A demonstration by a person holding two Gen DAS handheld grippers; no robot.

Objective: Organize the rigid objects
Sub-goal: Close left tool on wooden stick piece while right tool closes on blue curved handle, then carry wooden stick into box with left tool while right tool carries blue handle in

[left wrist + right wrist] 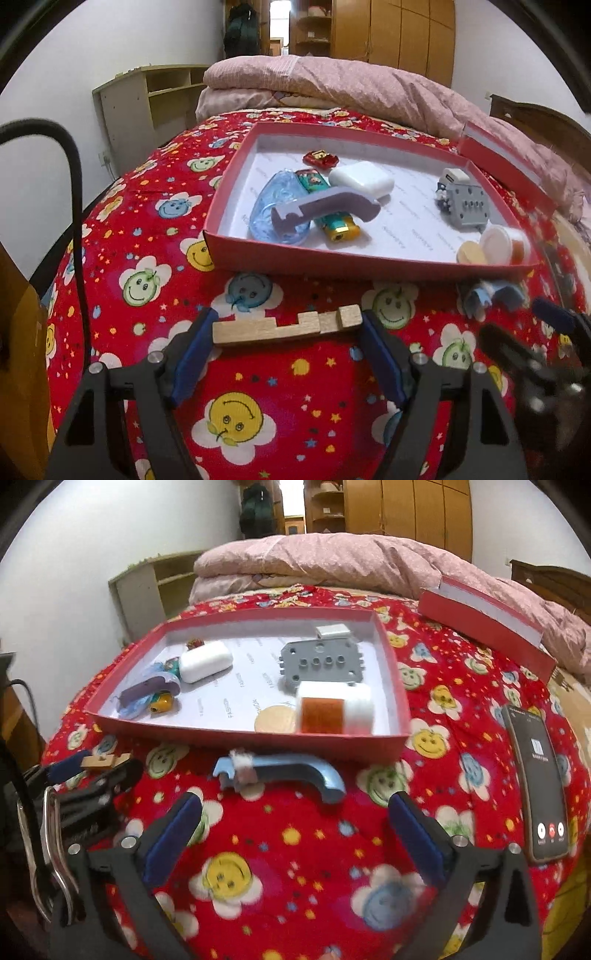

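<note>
Sorting small things into a red box on the bed

The left gripper [286,326] clasps a notched wooden block [286,326] by its ends, just before the red box [332,258]. Further right, the right gripper [293,812] stands wide and released, the blue handle piece [288,771] lying on the bedspread [295,849] beyond its pads.

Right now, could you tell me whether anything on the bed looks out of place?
Yes: a black smartphone showing a call screen lies on the red patterned bedspread, right of the red cardboard tray. A blue plastic handle lies outside the tray, unsorted.
</note>
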